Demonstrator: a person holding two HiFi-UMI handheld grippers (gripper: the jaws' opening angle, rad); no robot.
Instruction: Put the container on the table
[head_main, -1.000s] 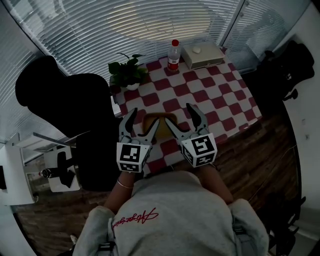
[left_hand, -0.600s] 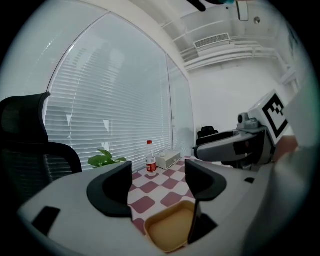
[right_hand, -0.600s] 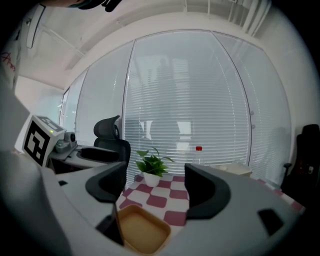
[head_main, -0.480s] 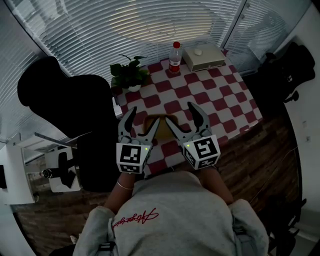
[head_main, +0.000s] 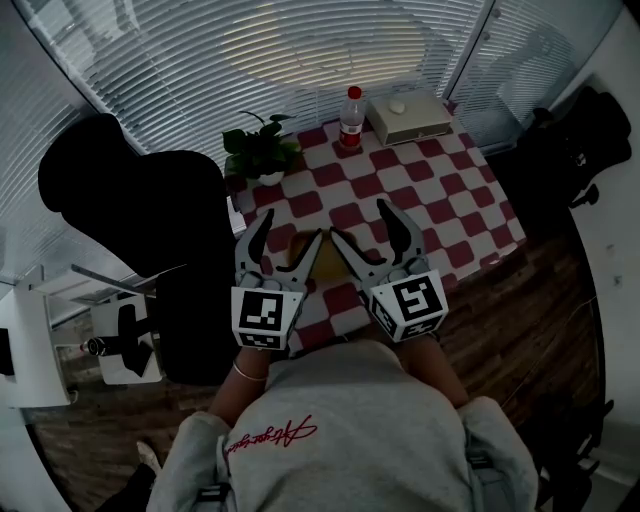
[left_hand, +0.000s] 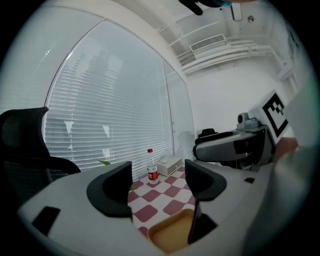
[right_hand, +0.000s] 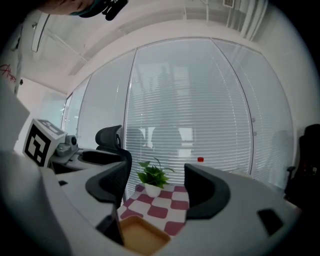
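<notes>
The left gripper (head_main: 294, 226) has its fingers (left_hand: 202, 182) spread wide with nothing clamped between them, and the right gripper (head_main: 358, 220) is just as wide and empty. The tan container (head_main: 322, 258) sits in the gap between the two grippers, each one's inner finger right at its rim. The left gripper view shows the inner finger dipping over the container's edge, and the right gripper view shows much the same on the other side. It lies over the checkered worktop (head_main: 400, 190) close to the near edge (whether its base rests fully on the cloth I cannot tell). By my reading the placing step is at or near its end. If the container is down, the next move calls for drawing both grippers straight back and apart, so neither inner finger catches the rim. Farther off stand a potted plant (head_main: 262, 150), a red-capped bottle (head_main: 350, 115) and a white box (head_main: 408, 115)
</notes>
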